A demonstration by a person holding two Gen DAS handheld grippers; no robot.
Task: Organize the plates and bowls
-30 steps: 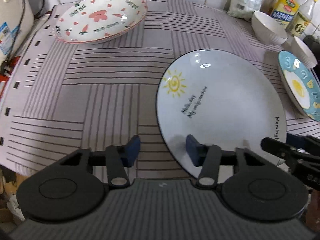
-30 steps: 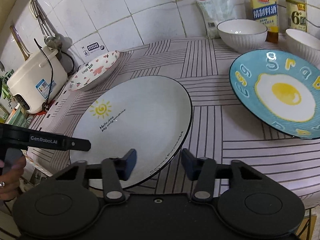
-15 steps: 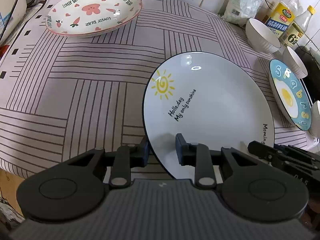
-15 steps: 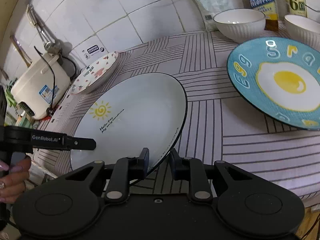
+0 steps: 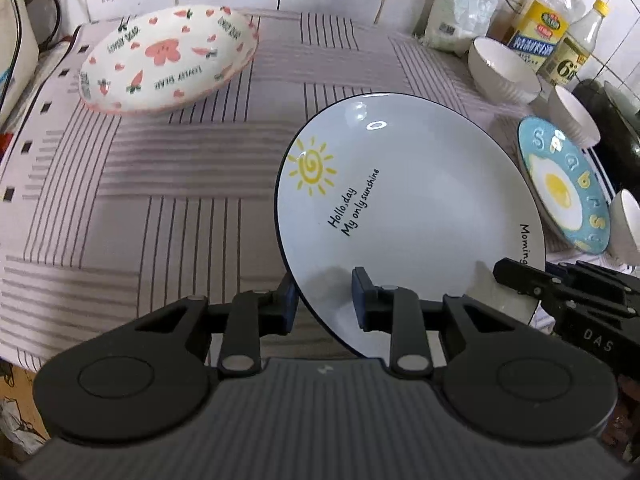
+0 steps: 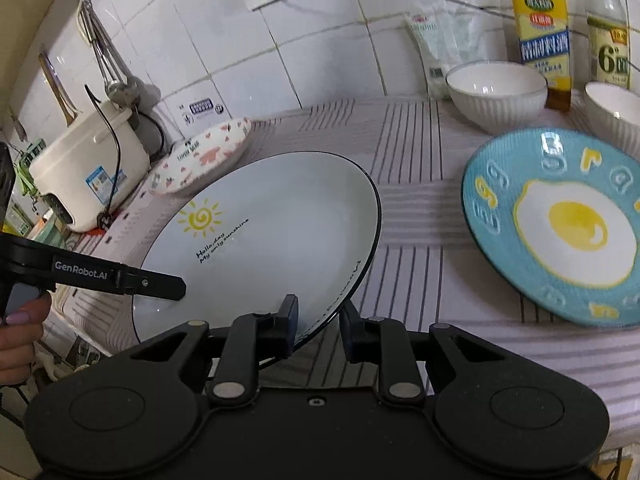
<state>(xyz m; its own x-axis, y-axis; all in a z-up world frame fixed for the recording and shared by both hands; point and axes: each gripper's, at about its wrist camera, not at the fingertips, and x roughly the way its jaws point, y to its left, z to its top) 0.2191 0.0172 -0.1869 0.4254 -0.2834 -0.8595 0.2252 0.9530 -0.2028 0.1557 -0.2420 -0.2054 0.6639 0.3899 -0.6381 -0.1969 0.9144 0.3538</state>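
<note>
A large white sun plate (image 5: 408,208) with a dark rim is lifted off the striped cloth and tilted. My left gripper (image 5: 322,298) is shut on its near left rim. My right gripper (image 6: 318,322) is shut on its near right rim; the plate also shows in the right wrist view (image 6: 272,236). A pink carrot plate (image 5: 168,56) lies at the back left. A blue egg plate (image 6: 560,224) lies to the right, with white ribbed bowls (image 6: 496,94) behind it.
A white rice cooker (image 6: 86,172) stands at the far left by the wall. Oil and vinegar bottles (image 6: 544,28) and a white bag (image 5: 456,16) line the tiled back wall. A dark pan (image 5: 612,128) sits at the far right.
Both grippers closed on the sun plate's near rim, one at each side. The plate has since risen off the cloth and tilted.
</note>
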